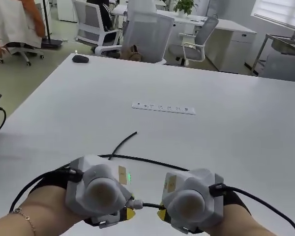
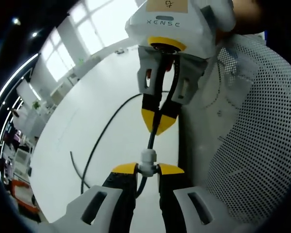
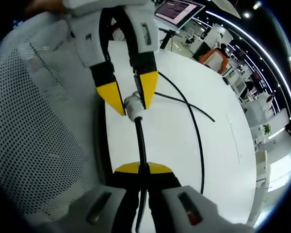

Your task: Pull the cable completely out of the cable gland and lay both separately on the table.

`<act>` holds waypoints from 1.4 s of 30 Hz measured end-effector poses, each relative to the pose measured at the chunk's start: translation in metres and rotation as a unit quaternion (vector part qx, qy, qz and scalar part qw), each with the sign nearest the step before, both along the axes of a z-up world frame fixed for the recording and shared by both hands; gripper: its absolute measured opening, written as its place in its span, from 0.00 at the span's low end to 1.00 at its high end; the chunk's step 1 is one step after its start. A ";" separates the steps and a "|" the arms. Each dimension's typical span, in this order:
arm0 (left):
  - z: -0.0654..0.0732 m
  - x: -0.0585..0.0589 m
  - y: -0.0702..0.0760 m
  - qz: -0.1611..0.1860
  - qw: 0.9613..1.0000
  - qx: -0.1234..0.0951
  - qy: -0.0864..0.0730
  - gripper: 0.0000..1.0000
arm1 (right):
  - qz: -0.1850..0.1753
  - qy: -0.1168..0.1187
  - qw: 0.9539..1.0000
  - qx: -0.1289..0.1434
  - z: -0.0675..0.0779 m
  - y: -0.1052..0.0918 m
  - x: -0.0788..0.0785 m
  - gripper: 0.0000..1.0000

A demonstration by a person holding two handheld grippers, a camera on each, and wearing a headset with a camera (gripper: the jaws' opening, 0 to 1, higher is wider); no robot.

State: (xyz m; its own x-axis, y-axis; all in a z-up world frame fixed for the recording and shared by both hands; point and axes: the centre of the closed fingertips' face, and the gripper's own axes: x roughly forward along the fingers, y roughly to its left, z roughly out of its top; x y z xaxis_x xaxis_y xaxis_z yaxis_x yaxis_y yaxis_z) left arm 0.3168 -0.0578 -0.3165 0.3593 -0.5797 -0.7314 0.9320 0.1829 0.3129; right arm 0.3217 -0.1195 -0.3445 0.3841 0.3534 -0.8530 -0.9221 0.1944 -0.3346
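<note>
Grippers both clenched, down on the near side of the flat white power strip [image 1: 163, 108] set into the big white table [image 1: 226, 98]. Left gripper [image 2: 147, 170] has its yellow-tipped jaws squeezed on the small white plastic cable gland [image 2: 147, 161]. Right gripper [image 3: 142, 169] faces it tip to tip, jaws pinched on the thin black cable [image 3: 139, 138] just beside where it comes out of the gland. So the cable isn't out yet, it runs right through the gland. The slack loops over the table between the grippers and the strip, loose end pointing toward the strip. Dark computer mouse [image 1: 80, 59] sits well beyond the strip, near the far left edge.
</note>
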 end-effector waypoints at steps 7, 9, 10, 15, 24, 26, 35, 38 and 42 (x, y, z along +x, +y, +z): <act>-0.004 0.004 0.009 0.016 1.000 0.005 0.005 0.17 | -0.086 -0.002 0.993 -0.079 -0.010 -0.049 0.015 0.02; -0.004 0.006 0.011 0.022 1.000 0.006 0.007 0.17 | -0.117 -0.003 0.988 -0.103 -0.010 -0.066 0.018 0.03; -0.004 0.006 0.011 0.024 1.000 0.005 0.006 0.17 | -0.121 -0.001 0.987 -0.107 -0.011 -0.070 0.018 0.03; -0.003 0.006 0.011 0.024 1.000 0.007 0.006 0.17 | -0.120 0.020 0.987 -0.103 -0.017 -0.068 0.011 0.06; -0.002 0.000 0.002 0.011 1.000 -0.004 0.012 0.17 | -0.018 0.019 1.000 -0.004 -0.007 -0.004 -0.001 0.32; 0.002 -0.004 -0.004 0.004 1.000 -0.021 0.018 0.17 | 0.006 0.010 1.000 0.018 0.000 0.010 -0.004 0.30; 0.001 -0.010 -0.009 -0.018 0.999 -0.026 0.022 0.17 | 0.029 0.024 0.998 0.048 0.002 0.022 -0.012 0.03; 0.000 -0.007 -0.008 -0.016 1.000 -0.019 0.016 0.17 | 0.006 0.031 0.999 0.043 -0.001 0.016 -0.008 0.02; 0.000 -0.002 -0.002 -0.006 1.000 -0.013 0.014 0.17 | -0.034 0.028 0.999 -0.002 -0.009 -0.008 0.000 0.02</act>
